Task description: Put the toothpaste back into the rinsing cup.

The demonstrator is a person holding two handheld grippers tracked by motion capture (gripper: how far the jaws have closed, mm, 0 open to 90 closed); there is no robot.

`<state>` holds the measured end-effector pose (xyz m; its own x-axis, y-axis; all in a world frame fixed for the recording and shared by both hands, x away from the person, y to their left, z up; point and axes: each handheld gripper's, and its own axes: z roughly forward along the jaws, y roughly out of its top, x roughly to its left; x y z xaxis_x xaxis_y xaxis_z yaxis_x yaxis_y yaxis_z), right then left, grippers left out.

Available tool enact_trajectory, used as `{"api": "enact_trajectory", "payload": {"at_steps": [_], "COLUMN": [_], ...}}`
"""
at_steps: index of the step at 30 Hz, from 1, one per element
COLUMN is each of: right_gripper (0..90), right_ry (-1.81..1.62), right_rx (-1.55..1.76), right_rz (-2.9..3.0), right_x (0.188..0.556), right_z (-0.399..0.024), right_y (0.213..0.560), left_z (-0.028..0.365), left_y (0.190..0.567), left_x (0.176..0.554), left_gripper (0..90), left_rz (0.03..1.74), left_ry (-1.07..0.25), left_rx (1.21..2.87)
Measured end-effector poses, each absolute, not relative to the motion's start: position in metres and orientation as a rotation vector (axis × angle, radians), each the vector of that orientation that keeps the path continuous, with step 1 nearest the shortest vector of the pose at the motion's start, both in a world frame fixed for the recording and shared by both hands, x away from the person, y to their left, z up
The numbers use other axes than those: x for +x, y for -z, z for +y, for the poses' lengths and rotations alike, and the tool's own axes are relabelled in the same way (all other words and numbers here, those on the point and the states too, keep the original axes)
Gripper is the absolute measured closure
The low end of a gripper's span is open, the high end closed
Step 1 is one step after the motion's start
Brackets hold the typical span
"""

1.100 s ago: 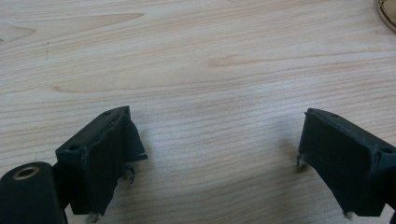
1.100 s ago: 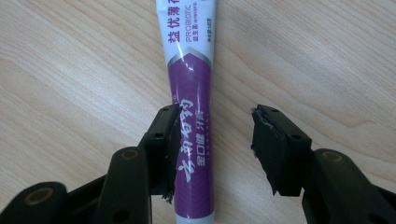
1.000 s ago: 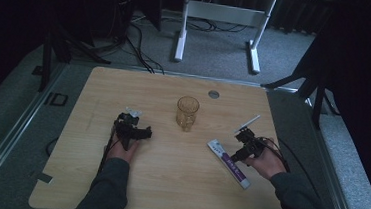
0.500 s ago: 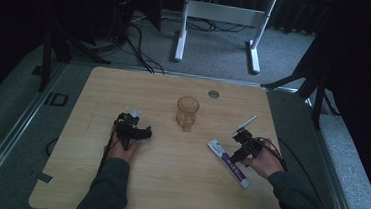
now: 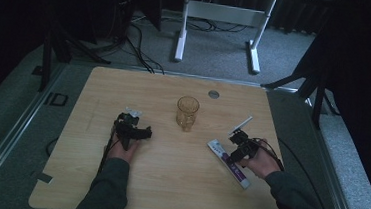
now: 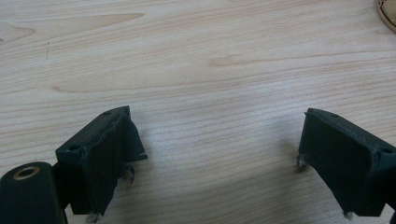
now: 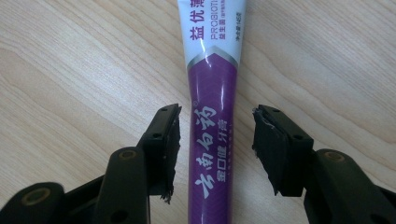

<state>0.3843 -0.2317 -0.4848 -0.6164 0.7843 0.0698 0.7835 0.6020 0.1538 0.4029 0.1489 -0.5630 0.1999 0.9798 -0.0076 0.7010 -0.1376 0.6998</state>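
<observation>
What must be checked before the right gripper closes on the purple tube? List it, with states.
1. Right gripper open: ok.
2. Purple and white toothpaste tube lies between its fingers, a gap on each side: ok.
3. Tube flat on the light wooden table: ok.
4. Amber ribbed drinking glass stands apart from the tube: ok.
5. Left gripper open, holding nothing, away from the tube: ok.
6. Tube cap shut: cannot tell.
</observation>
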Motion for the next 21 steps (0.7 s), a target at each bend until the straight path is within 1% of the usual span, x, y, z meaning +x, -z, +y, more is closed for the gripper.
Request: {"api": "enact_trajectory", "payload": {"at_steps": [21], "right_gripper": [50.5], "right_ry": [-0.196], "right_rx": [1.359], "right_rz": [2.83], "right_x": [0.386], "right_z": [-0.226], "right_y": [0.497], "left_z": [0.149], "left_y": [0.563], "left_x": [0.403], "left_gripper": [10.1], "left_rz": [1.561], "left_ry": [-0.629], "left_rx": [1.906]}}
